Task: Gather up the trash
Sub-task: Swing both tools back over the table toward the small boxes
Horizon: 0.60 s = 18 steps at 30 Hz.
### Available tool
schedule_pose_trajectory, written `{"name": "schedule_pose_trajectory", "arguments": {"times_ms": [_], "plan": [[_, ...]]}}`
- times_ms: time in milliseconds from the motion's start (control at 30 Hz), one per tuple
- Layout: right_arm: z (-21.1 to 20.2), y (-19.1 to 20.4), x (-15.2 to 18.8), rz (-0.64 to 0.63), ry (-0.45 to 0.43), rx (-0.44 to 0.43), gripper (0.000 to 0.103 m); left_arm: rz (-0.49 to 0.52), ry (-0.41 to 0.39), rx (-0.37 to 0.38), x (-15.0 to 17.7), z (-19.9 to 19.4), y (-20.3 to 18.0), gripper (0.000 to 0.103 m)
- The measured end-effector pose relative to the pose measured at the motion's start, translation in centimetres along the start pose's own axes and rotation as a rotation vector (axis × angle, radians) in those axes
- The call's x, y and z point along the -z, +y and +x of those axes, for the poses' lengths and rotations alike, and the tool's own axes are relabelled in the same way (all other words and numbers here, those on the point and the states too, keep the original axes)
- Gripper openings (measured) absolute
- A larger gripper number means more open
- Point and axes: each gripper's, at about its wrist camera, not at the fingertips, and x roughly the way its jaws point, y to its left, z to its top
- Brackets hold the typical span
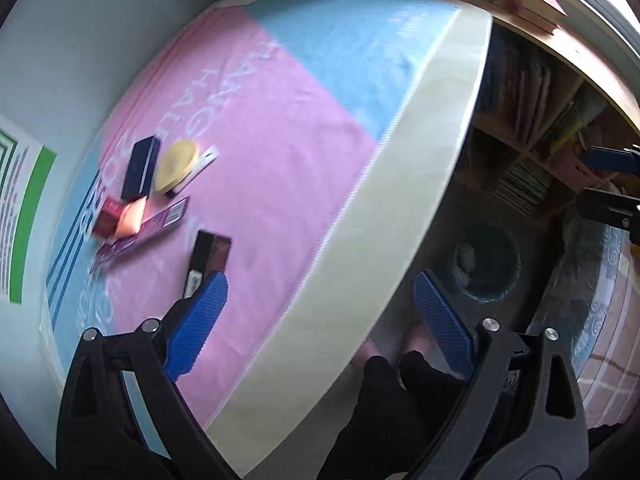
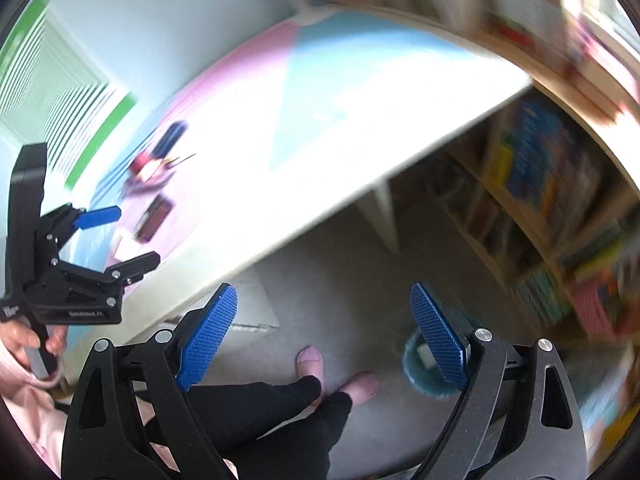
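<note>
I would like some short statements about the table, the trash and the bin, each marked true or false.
1. Both tools hold nothing. True: the left tool and the right tool are open, with nothing between the fingers.
2. The bin stands on the table. False: it stands on the floor, beside the table.
3. Several small boxes and wrappers lie on the pink cloth. True: among them are a dark blue box and a yellow round thing.
4. The bin is empty. False: something pale lies inside it.
5. The dark blue box is in the bin. False: it lies on the cloth.
</note>
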Motion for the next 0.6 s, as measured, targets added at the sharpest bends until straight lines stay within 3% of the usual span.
{"name": "schedule_pose_trajectory", "arguments": {"times_ms": [167, 267, 600], "plan": [[2.6, 6.1, -2.8, -0.166, 0.037, -0.058, 0.088, -0.119, 0.025, -0.063, 3.0, 0.5, 6.1, 0.092], [4.3, 9.9, -3.9, -0.274, 0.065, -0.045, 0.089, -0.178, 0.039, -0.082, 4.9, 1.0, 9.5, 0.092], [9.7, 19.6, -5.6, -0.555, 0.164, -0.058, 0.089, -0.268, 0.089, -0.086, 9.5, 2.6, 14.9, 0.094]]}}
